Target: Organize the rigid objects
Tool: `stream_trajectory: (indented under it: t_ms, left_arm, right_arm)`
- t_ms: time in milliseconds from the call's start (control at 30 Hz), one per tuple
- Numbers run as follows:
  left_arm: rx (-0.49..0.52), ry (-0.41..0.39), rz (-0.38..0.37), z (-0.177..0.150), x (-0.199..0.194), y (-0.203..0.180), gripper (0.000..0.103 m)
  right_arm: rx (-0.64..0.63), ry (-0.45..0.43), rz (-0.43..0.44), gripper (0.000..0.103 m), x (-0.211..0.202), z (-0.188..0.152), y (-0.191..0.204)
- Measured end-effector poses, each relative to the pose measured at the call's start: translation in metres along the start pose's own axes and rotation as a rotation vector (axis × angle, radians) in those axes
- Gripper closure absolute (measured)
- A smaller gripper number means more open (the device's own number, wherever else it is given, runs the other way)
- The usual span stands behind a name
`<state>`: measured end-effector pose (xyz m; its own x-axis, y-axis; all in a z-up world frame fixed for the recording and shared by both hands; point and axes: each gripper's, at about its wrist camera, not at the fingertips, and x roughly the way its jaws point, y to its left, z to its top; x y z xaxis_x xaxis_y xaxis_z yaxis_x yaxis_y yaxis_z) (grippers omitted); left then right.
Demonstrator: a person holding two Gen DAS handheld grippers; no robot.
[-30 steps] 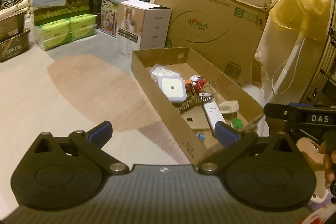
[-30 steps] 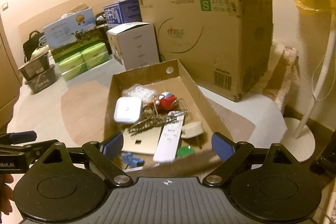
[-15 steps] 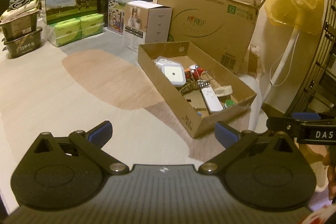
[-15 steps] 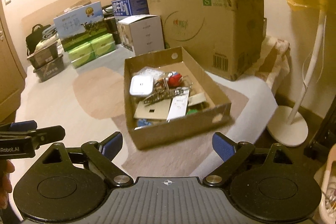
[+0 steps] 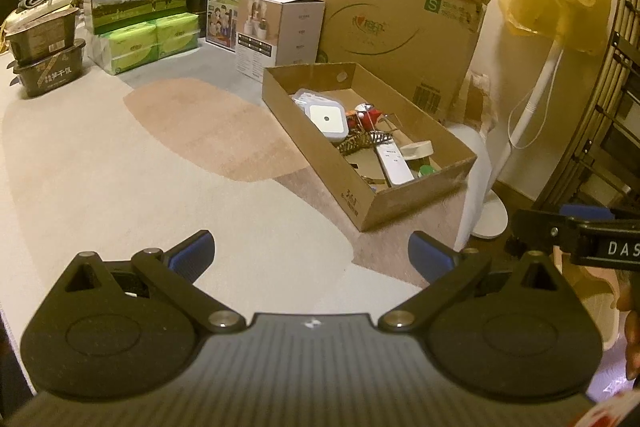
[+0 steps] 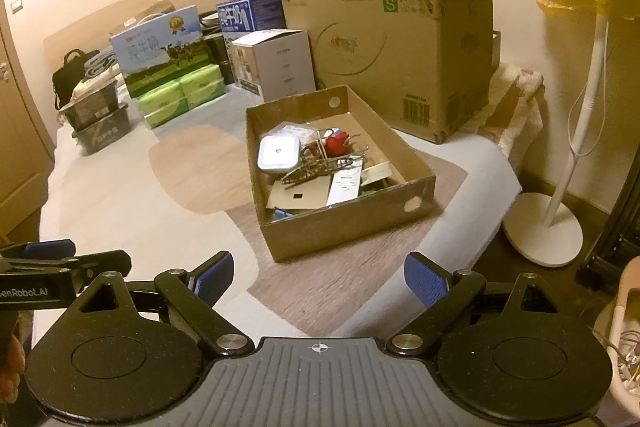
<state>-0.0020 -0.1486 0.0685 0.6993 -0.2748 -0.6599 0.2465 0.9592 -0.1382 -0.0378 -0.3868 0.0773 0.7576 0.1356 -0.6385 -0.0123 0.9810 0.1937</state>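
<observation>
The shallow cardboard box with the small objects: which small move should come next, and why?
Probably bring the right hand-held gripper forward and down toward the shallow cardboard box. Both hand-held grippers are open and empty, well short of it, and the white remote lies nearest the front wall, on top.

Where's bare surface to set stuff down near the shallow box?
Free: the wide cover left of the shallow box, up to the green packs, and the strip before both grippers. Crowded: inside the box, and behind it at the cartons.
</observation>
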Motion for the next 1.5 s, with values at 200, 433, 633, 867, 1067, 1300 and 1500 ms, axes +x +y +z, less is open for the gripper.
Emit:
stream_trajectory:
  t_ms: [200,433,633,867,1067,1300,1500]
  left_arm:
    - [0.004,0.002,0.012,-0.005,-0.004,0.0,0.001]
    - [0.013,0.009,0.026,-0.008,-0.004,0.0,0.001]
    - [0.009,0.018,0.028,-0.01,-0.003,0.001,0.001]
    - [0.009,0.022,0.026,-0.011,-0.002,0.0,0.001]
    - [0.008,0.025,0.029,-0.013,-0.001,0.001,0.001]
    - [0.007,0.029,0.042,-0.014,-0.001,0.001,0.001]
    - [0.0,0.029,0.047,-0.014,-0.001,0.003,0.001]
  right_arm:
    - [-0.013,-0.003,0.001,0.011,-0.007,-0.003,0.008]
    - [-0.016,0.003,0.005,0.011,-0.007,-0.006,0.011]
    - [-0.017,0.009,0.008,0.011,-0.006,-0.009,0.014]
    - [-0.019,0.02,0.005,0.011,-0.004,-0.01,0.014]
    - [-0.022,0.026,0.003,0.011,-0.003,-0.011,0.015]
    - [-0.03,0.03,0.006,0.011,-0.001,-0.013,0.017]
    - [-0.036,0.036,0.006,0.011,0.001,-0.013,0.019]
